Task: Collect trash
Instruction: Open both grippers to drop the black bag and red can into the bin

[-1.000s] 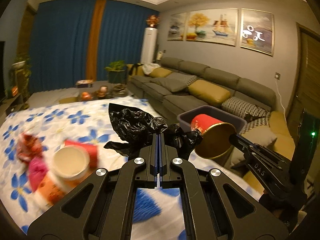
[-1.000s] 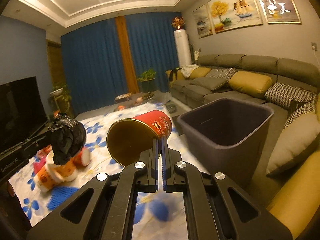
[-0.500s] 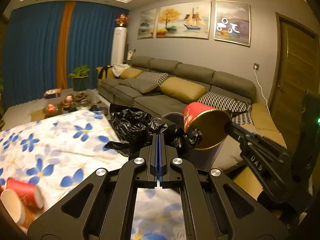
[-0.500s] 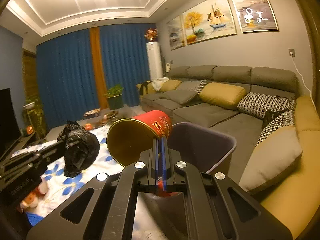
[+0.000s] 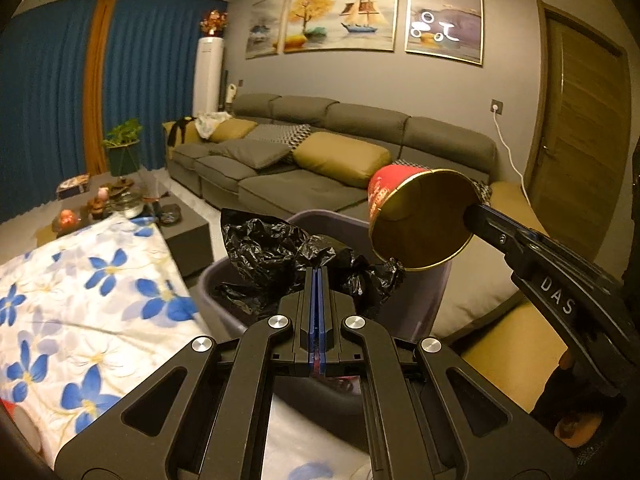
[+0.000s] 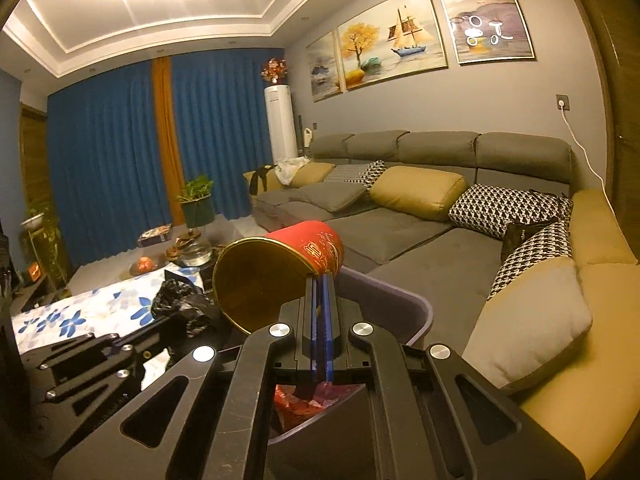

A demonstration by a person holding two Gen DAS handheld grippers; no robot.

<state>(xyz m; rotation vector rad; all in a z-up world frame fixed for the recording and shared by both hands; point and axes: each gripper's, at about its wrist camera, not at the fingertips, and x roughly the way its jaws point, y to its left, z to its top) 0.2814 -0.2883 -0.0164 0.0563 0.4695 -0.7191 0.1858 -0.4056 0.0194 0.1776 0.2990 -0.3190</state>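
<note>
The left hand-held gripper (image 5: 318, 276) pinched a crumpled black bag (image 5: 280, 256), soft and light, above the bin (image 5: 432, 304); the right hand-held gripper (image 6: 320, 280) nipped the rim of a red paper cup (image 6: 280, 268) over the same bin. Both looked featherweight; the thin cup wall would probably crush under a firmer squeeze.

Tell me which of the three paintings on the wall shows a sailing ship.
The middle painting: it has a ship with pale sails beside a yellow tree. The left painting is a dim landscape, and the right painting is covered by glare.
</note>
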